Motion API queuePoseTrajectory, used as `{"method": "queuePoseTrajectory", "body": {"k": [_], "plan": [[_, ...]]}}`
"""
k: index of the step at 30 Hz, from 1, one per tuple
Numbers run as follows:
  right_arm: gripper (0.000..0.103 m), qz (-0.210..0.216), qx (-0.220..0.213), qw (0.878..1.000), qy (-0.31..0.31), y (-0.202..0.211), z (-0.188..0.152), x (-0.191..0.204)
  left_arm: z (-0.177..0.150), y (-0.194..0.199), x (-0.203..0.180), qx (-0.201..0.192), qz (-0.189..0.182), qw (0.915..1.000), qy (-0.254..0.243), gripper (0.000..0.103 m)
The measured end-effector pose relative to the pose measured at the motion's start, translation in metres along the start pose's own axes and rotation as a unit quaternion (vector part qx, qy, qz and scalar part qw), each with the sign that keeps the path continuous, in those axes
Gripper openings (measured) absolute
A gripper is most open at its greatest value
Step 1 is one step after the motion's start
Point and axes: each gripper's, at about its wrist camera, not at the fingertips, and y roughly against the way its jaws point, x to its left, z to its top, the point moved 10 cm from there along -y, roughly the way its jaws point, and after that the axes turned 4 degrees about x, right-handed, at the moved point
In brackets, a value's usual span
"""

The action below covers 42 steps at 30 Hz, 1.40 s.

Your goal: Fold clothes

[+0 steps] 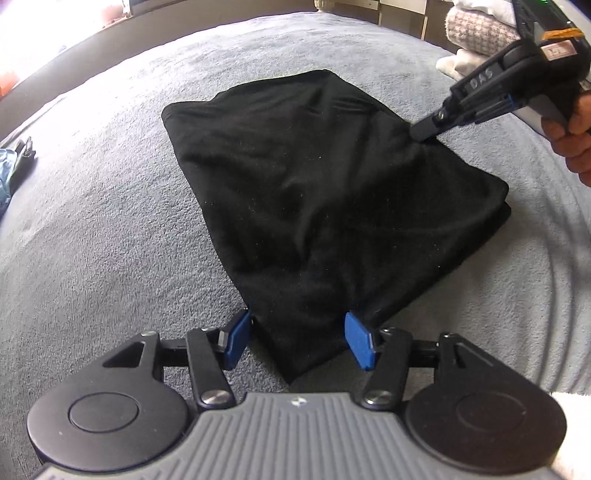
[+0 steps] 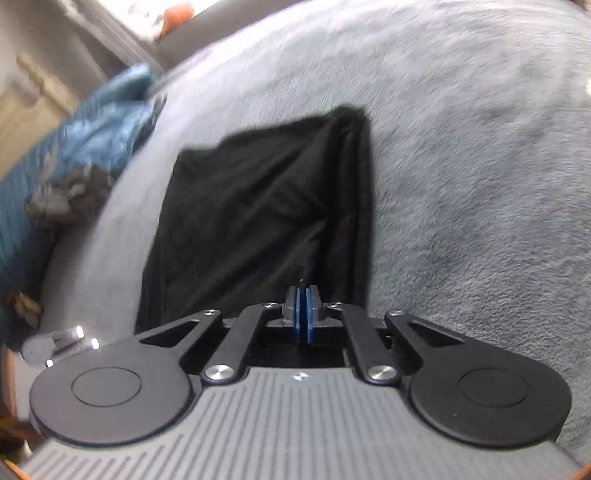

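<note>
Tongs on the left (image 1: 297, 338) stood wide, one blue pad on either side of the near corner of the black garment (image 1: 314, 206) and not yet closed on it — placed, by the look of it, to take that corner for the next fold. Those on the right (image 2: 303, 314) were pressed together, pads meeting, at the garment's right edge; a wisp of black showed at the tips, so they seemed to pinch the cloth, probably to hold the layers in line. Already folded into a thick, roughly square bundle, the garment lay near the middle of the bed (image 1: 110, 184), on its grey fleece cover. Blue bedding (image 2: 92, 125) was heaped at one edge, folded textiles (image 1: 476, 29) near a far corner.
</note>
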Motion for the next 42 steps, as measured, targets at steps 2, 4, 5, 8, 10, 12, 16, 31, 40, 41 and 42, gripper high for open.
{"method": "queuePoseTrajectory", "body": {"k": [2, 4, 5, 8, 10, 12, 16, 31, 40, 41, 42], "plan": [[0.001, 0.001, -0.016, 0.999, -0.034, 0.002, 0.0, -0.011, -0.001, -0.002, 0.0, 0.001, 0.0, 1.0, -0.001, 0.058], [0.0, -0.019, -0.023, 0.998, -0.061, -0.003, -0.005, -0.027, -0.003, -0.002, -0.001, 0.001, -0.001, 1.0, -0.003, 0.058], [0.0, -0.033, -0.024, 0.997, -0.071, -0.004, -0.008, -0.037, -0.003, -0.002, -0.001, 0.001, -0.001, 1.0, -0.003, 0.058], [0.003, -0.023, -0.033, 0.992, -0.121, 0.007, -0.009, -0.053, -0.005, -0.003, -0.001, 0.0, -0.002, 1.0, -0.006, 0.058], [0.003, -0.019, -0.042, 0.993, -0.105, 0.025, -0.009, -0.046, -0.006, -0.004, -0.001, 0.0, -0.003, 1.0, -0.008, 0.058], [0.004, -0.004, -0.043, 0.995, -0.088, 0.041, -0.014, -0.033, -0.007, -0.004, -0.001, -0.001, -0.004, 0.9999, -0.01, 0.058], [0.008, -0.02, -0.016, 0.999, -0.035, 0.053, -0.038, -0.012, -0.006, -0.002, -0.003, -0.002, -0.006, 0.9999, -0.009, 0.058], [0.005, 0.098, -0.012, 0.954, -0.283, 0.045, -0.098, -0.04, 0.003, -0.005, 0.002, -0.005, 0.0, 0.9999, -0.013, 0.059], [0.008, 0.182, -0.028, 0.82, -0.541, 0.034, -0.146, -0.082, 0.005, -0.01, 0.003, -0.004, 0.001, 0.9999, -0.015, 0.059], [0.008, 0.173, -0.028, 0.826, -0.536, 0.038, -0.146, -0.081, 0.005, -0.009, 0.003, -0.004, 0.001, 0.9999, -0.016, 0.059], [0.009, 0.164, -0.029, 0.831, -0.531, 0.042, -0.145, -0.08, 0.005, -0.009, 0.003, -0.004, 0.0, 0.9999, -0.016, 0.059]]}}
